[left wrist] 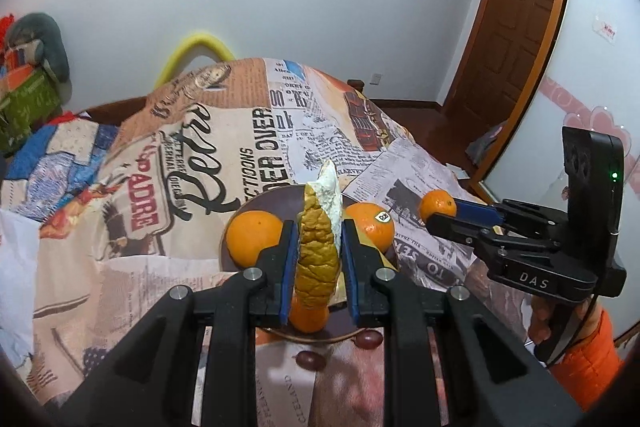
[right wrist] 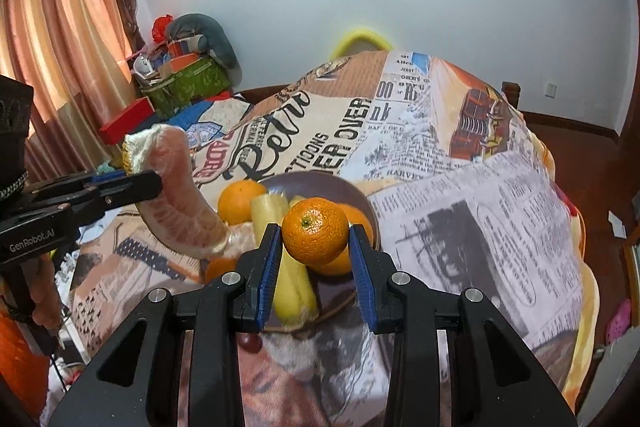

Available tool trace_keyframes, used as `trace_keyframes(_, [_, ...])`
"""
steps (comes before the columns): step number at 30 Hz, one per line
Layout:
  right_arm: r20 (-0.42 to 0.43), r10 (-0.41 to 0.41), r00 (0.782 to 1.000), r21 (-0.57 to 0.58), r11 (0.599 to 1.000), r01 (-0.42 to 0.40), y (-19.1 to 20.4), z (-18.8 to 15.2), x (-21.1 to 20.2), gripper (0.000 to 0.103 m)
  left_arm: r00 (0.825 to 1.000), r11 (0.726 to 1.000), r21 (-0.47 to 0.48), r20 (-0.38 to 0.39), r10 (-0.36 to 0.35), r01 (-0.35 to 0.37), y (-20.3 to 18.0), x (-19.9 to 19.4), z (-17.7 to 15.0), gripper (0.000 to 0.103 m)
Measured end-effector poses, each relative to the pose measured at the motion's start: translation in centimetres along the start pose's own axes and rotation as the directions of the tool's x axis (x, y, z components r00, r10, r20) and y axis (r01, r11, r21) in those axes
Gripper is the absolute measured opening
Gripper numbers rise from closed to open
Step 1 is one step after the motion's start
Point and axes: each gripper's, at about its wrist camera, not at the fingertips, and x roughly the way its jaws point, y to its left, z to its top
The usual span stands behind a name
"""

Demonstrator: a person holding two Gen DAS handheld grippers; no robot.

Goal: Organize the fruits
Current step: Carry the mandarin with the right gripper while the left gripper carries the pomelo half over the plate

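Fruit hangs above the plate [left wrist: 256, 201]: the left gripper [left wrist: 316, 263] is clamped on a pomelo wedge [left wrist: 318, 259], the right gripper [right wrist: 314, 255] on a mandarin [right wrist: 315, 231], with oranges [left wrist: 253, 237] lying on the plate below.

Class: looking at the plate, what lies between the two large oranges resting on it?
In the right wrist view, pale yellow fruit sticks lie on the plate between the left orange and the right orange, the latter partly hidden by the held tangerine.
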Motion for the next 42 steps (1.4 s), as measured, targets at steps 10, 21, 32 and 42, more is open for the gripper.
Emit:
trace_keyframes(10, [-0.02,-0.009,1.0,-0.029,1.0,0.009,-0.2,1.6,3.2,0.032,0.998,0.999,-0.035,-0.069,-0.011,0.008,1.7,4.7,0.7,0.021])
trace_keyframes(21, [-0.072,0.0,0.997,-0.063,0.998,-0.005,-0.3,2.6,6.7,0.032,0.995,0.997,-0.04,-0.078,0.056,-0.059,2.9,8.4,2.7,0.033])
trace_keyframes(32, [-0.131,0.014,0.991,-0.074,0.997,-0.024,-1.0,3.5,9.0,0.032,0.995,0.996,-0.063,-0.088,0.052,-0.057,4.4,8.8,1.8,0.033])
trace_keyframes(42, [-0.2,0.015,0.98,-0.083,0.996,-0.032,-0.9,3.2,10.5,0.032,0.991,0.993,-0.041,-0.073,0.109,-0.112,4.7,8.1,1.1,0.048])
